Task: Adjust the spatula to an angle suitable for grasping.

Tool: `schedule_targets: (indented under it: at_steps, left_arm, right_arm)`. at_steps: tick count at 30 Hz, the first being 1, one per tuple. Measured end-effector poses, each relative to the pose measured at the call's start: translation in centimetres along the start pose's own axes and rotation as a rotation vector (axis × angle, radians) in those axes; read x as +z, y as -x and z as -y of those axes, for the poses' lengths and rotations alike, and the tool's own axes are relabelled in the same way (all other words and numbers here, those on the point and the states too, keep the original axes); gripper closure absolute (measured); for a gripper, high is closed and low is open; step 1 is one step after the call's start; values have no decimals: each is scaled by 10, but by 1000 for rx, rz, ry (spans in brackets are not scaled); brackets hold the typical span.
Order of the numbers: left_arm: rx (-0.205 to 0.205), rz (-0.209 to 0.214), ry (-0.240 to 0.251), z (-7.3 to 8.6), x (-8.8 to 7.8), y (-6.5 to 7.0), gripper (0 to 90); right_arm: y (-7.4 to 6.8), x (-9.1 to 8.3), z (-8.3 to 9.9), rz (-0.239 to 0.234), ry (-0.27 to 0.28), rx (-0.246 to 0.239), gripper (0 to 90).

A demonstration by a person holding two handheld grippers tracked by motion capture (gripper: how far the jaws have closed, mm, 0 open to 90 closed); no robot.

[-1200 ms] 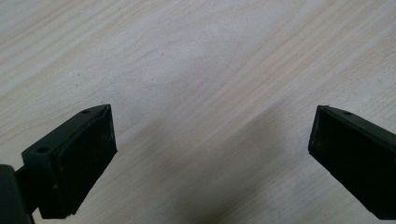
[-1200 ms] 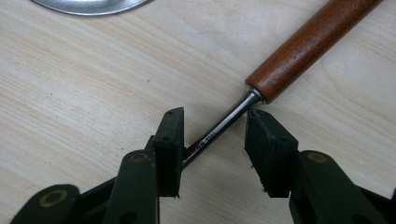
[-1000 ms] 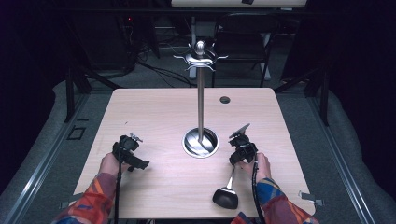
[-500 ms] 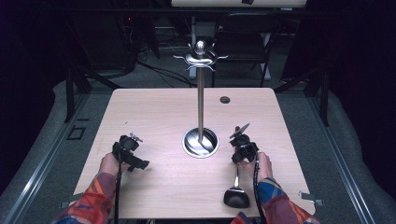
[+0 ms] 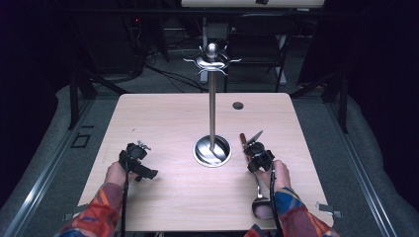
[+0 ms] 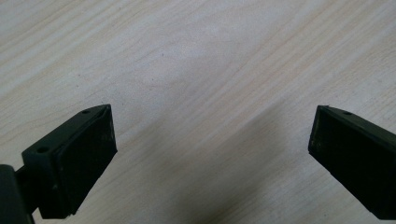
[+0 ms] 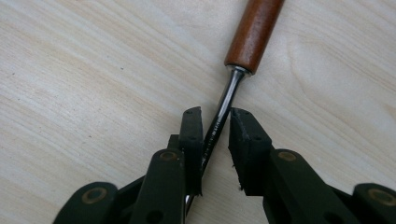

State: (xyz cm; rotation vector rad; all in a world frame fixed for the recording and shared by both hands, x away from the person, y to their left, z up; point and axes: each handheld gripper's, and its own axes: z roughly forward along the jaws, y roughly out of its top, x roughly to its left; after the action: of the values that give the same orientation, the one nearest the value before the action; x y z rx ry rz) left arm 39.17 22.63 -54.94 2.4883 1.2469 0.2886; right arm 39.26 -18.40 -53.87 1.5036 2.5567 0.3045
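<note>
A ladle lies on the wooden table (image 5: 163, 118) at the right, its bowl (image 5: 261, 207) near the front edge beside the person's right wrist and its brown wooden handle (image 7: 254, 32) pointing away. My right gripper (image 7: 215, 116) straddles the thin metal shaft (image 7: 233, 81). Its jaws have just been closing; one pad touches the shaft, and a narrow gap remains at the other. In the high view this gripper (image 5: 257, 155) sits right of the stand's round base (image 5: 212, 150). My left gripper (image 6: 212, 126) is wide open over bare wood, seen at the front left (image 5: 138, 163).
A tall steel utensil stand rises from the table's middle, with hooks at its top (image 5: 212, 59). A small dark hole (image 5: 238, 105) marks the far right of the tabletop. Dark chairs and frames stand behind the table, with grey floor around it.
The ladle's bowl end has swung to the right along the front of the table. The right jaws have narrowed around its shaft. The left hand and gripper have stayed put.
</note>
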Motion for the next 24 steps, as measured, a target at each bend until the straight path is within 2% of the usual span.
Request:
schedule_targets:
  at_steps: [8, 15, 16, 17, 18, 19, 21, 22, 24]
  left_arm:
    - [0, 0, 7, 0, 0, 0, 7]
    - [-1, 1, 9, 1, 0, 0, 7]
    - [-1, 1, 8, 1, 0, 0, 7]
    - [-1, 1, 8, 1, 0, 0, 7]
    - [-2, 1, 8, 1, 0, 0, 7]
    - [-2, 1, 9, 1, 0, 0, 7]
    - [-2, 1, 8, 1, 0, -1, 7]
    - [-2, 1, 8, 1, 0, 0, 7]
    - [-1, 3, 7, 0, 0, 0, 7]
  right_arm:
    - [2, -1, 1, 18, -13, -19, 773]
    - [10, -7, 6, 31, -53, -84, 808]
    - [11, -7, 7, 23, -42, -74, 819]
    - [12, -6, 11, 13, -3, -49, 831]
    - [15, -10, 11, 18, -33, -81, 847]
    - [17, -12, 13, 17, -23, -83, 872]
    - [21, -15, 14, 4, -52, -98, 863]
    - [22, -13, 16, -13, -31, -88, 845]
    - [22, -12, 18, -6, -60, -101, 813]
